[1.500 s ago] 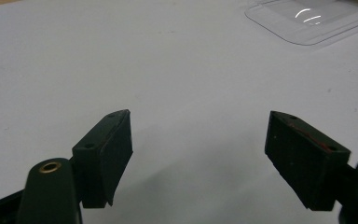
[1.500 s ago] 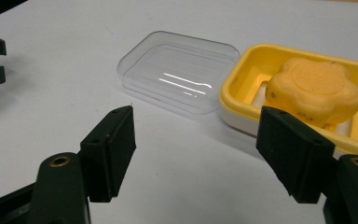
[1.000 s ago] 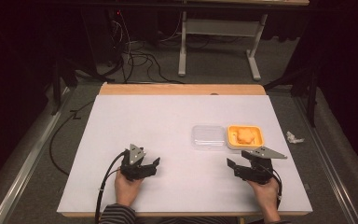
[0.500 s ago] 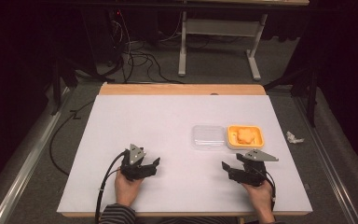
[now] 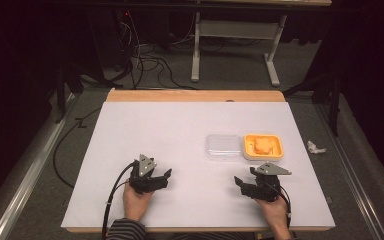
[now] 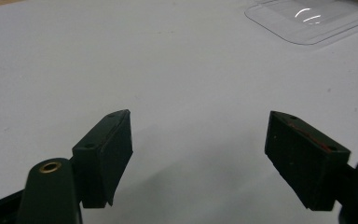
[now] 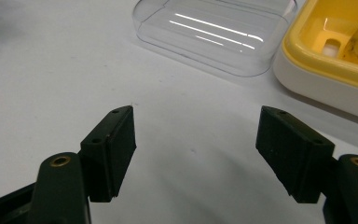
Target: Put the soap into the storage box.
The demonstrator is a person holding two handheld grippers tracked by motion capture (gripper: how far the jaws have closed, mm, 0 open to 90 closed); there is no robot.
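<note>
In the high view the white table (image 5: pixel 180 150) takes up the middle of the frame, and both hands come in from the bottom edge. The left gripper (image 5: pixel 156 179) sits in the lower left part of the table top, held low over the bare surface, its black cable (image 5: pixel 111 197) looping down toward the bottom edge beside a striped sleeve (image 5: pixel 125 230). The right gripper (image 5: pixel 245 186) sits in the lower right part, just below the two containers and apart from them. Both tools are released: in the left gripper view the two black jaws stand wide apart with nothing between them but white surface, and the right gripper view shows the same wide gap over bare table. The clear plastic lid (image 5: pixel 223 146) lies flat right of centre in the high view, and the yellow tray (image 5: pixel 263 147) lies just beside it on its right, the two close enough that I cannot tell whether their edges touch. An orange-yellow piece of food (image 5: pixel 263 145) rests inside the tray; its kind is hard to make out. In the right gripper view the lid (image 7: pixel 214 32) fills the upper middle and the tray (image 7: pixel 326 70) the upper right corner, both beyond the jaw tips. In the left gripper view the lid (image 6: pixel 307 18) appears at the upper right, well away from the jaws. A crumpled white scrap (image 5: pixel 315 147) lies on the floor right of the table.
</note>
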